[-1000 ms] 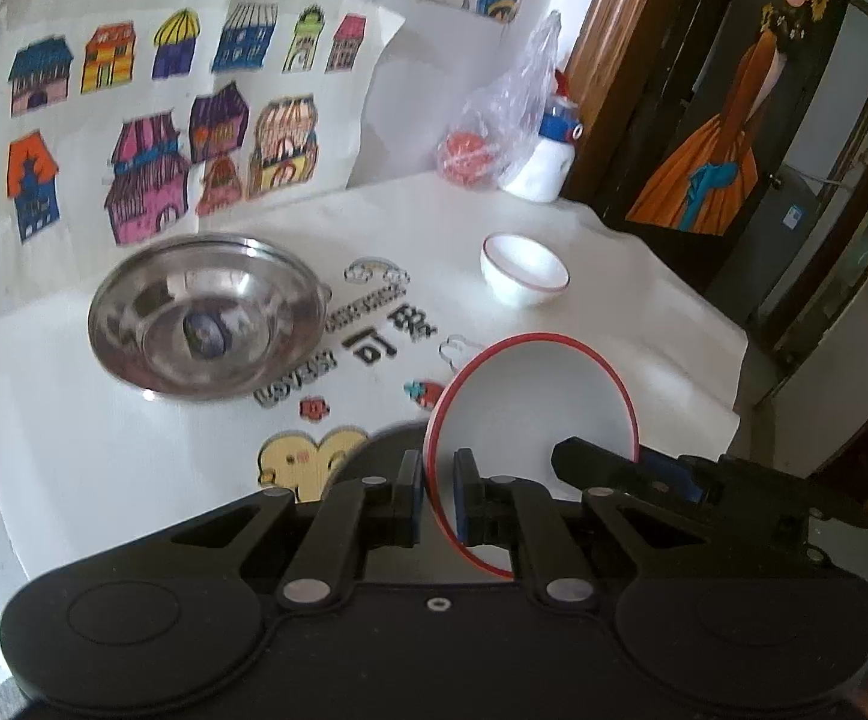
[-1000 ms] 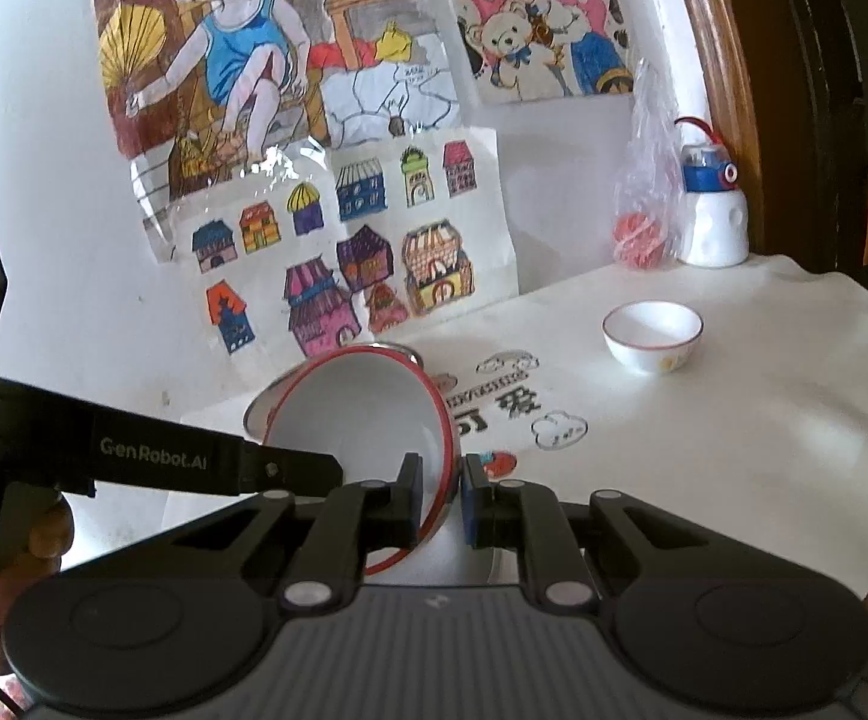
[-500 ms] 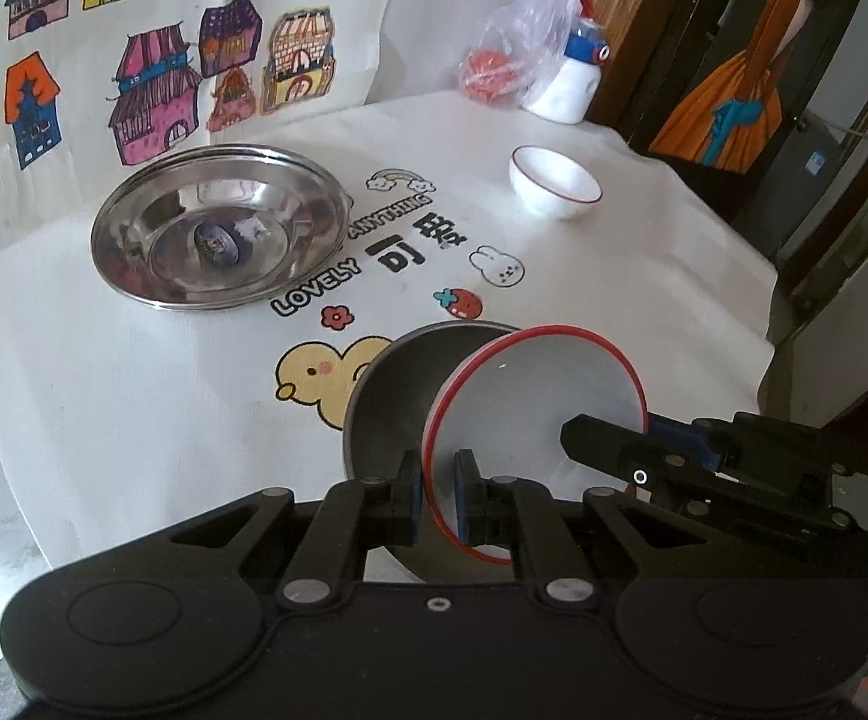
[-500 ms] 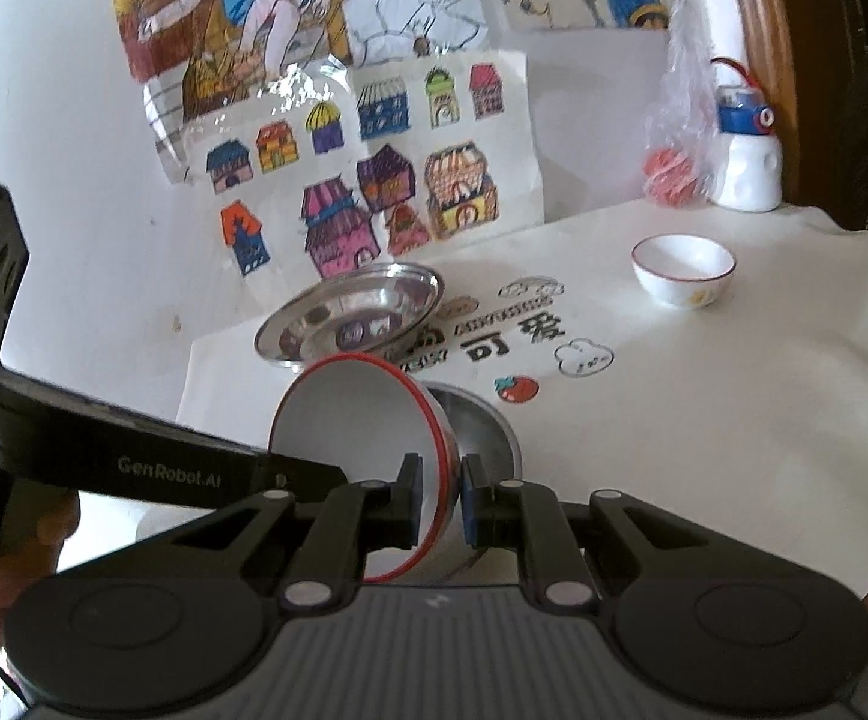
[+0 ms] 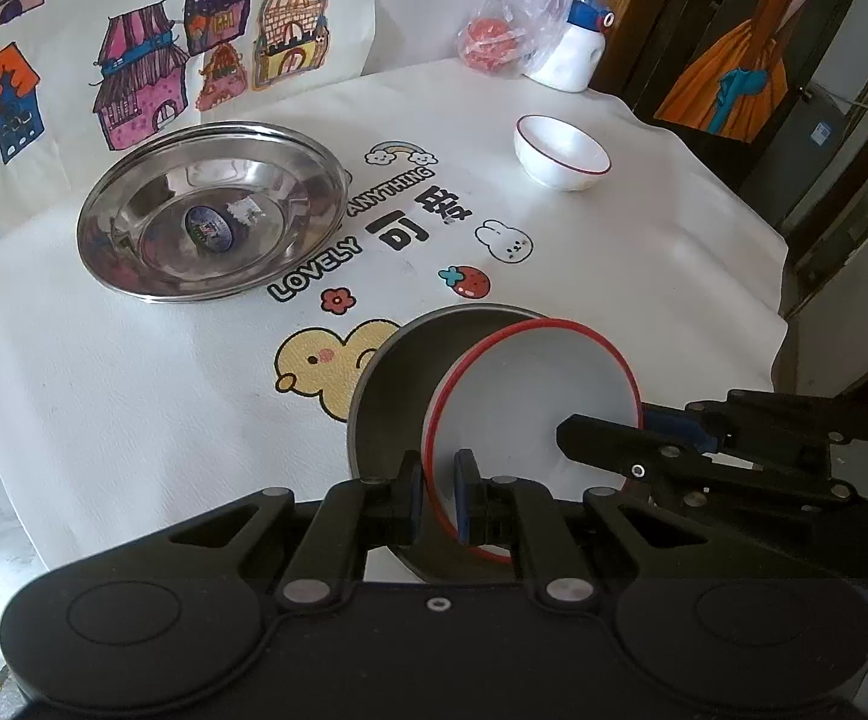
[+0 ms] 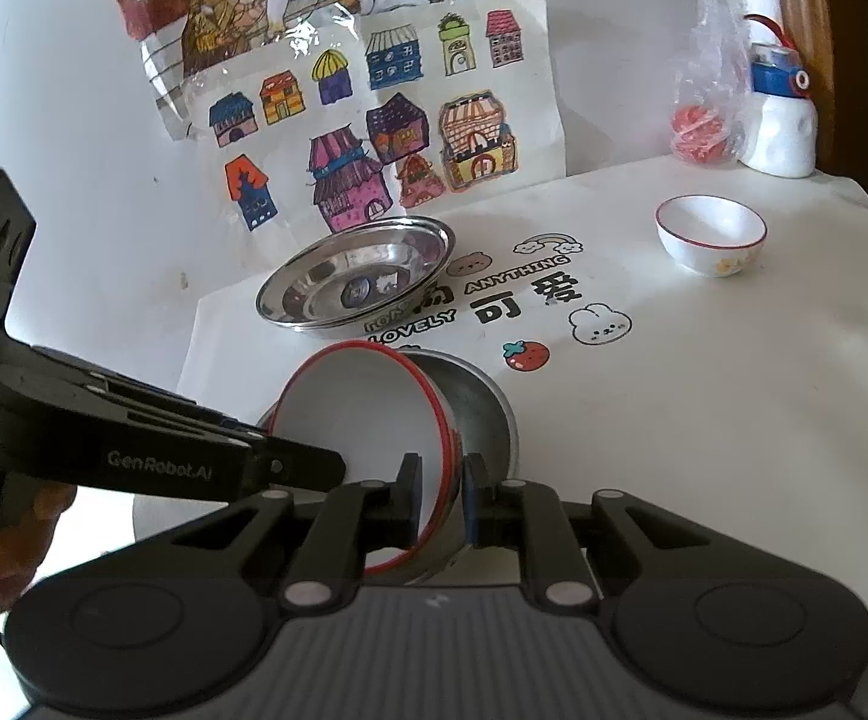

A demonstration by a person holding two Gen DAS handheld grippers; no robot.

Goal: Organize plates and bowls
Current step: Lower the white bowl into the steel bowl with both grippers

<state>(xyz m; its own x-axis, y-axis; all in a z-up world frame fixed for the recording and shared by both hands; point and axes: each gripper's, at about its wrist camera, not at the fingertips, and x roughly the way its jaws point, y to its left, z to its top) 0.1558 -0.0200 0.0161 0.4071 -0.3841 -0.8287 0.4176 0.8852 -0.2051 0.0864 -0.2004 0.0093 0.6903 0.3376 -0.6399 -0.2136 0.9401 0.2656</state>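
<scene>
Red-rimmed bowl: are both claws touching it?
Touching. In the left wrist view the left claw pinches the red-rimmed bowl's rim; in the right wrist view the right claw pinches the opposite rim.

Red-rimmed white bowl [image 5: 530,402], tilted on its side, partly inside a grey metal bowl [image 5: 398,384] on the near part of the tablecloth. Wide, shallow steel plate [image 5: 212,210] upright at the far left, sticker at its centre. Small white bowl [image 5: 560,153], thin red line at the rim, upright at the far right, well apart.
</scene>
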